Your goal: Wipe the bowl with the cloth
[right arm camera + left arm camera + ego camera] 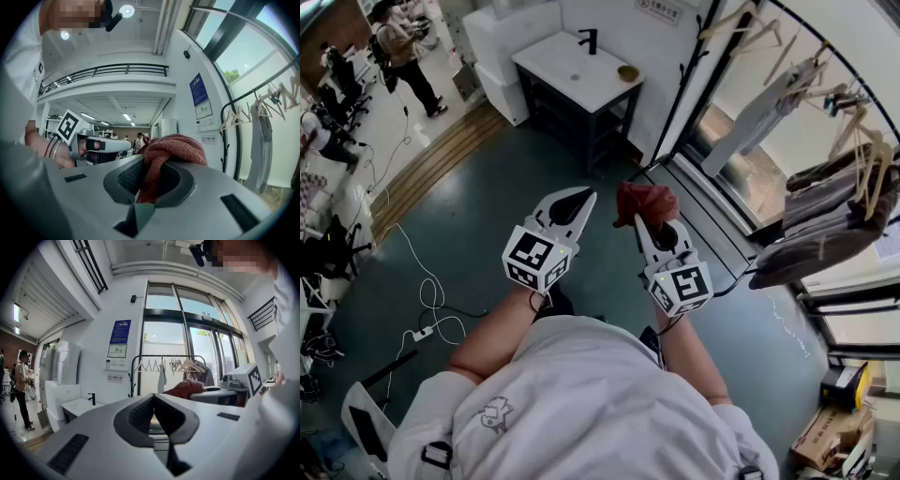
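Head view: the bowl (628,72) sits on the white desk (567,70), well apart from your grippers. Left gripper view: your left gripper (153,398) is closed, empty. Right gripper view: your right gripper (142,177) clamps the red cloth (174,147); the blue notice (198,89) is unreadable.

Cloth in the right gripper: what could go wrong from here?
1. The right gripper pinches only a fold of the bunched cloth in its jaws, so it could slip out mid-wipe.
2. The bowl sits near the edge of the white counter. The left gripper is shut and empty, so nothing steadies the bowl and it might slide off.
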Demonstrator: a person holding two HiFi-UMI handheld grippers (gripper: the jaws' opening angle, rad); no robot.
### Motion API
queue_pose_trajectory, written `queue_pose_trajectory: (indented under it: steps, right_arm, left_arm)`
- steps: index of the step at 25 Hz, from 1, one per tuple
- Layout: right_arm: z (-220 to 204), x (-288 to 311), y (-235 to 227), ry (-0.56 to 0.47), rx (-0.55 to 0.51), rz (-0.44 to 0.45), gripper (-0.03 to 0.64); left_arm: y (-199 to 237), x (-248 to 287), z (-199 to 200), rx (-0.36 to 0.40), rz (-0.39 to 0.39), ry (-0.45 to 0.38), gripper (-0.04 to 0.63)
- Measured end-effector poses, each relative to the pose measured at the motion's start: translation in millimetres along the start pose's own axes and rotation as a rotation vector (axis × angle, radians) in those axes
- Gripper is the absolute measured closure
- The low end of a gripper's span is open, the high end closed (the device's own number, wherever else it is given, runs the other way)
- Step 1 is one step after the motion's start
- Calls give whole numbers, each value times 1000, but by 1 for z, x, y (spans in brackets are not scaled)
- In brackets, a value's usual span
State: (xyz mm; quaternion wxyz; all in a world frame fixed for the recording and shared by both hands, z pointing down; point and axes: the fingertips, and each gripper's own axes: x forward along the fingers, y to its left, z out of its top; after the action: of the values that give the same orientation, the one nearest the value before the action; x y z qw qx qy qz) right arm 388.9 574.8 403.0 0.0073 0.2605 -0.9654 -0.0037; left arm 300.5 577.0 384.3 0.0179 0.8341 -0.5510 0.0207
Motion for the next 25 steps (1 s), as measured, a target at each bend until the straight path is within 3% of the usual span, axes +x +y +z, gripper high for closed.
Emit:
queue_pose_trajectory:
  steps: [11,17,25]
  right_arm:
    - [-10,46,3,10,18,39,566]
    - [-16,103,2,21,25,38,566]
    - [-5,196,7,48,7,-3,566]
  left_arm:
    - [46,9,-13,-28,-2,10,583]
    - [109,13,-20,-53,8,-1,583]
    - [205,12,-3,-60,-39,-23,583]
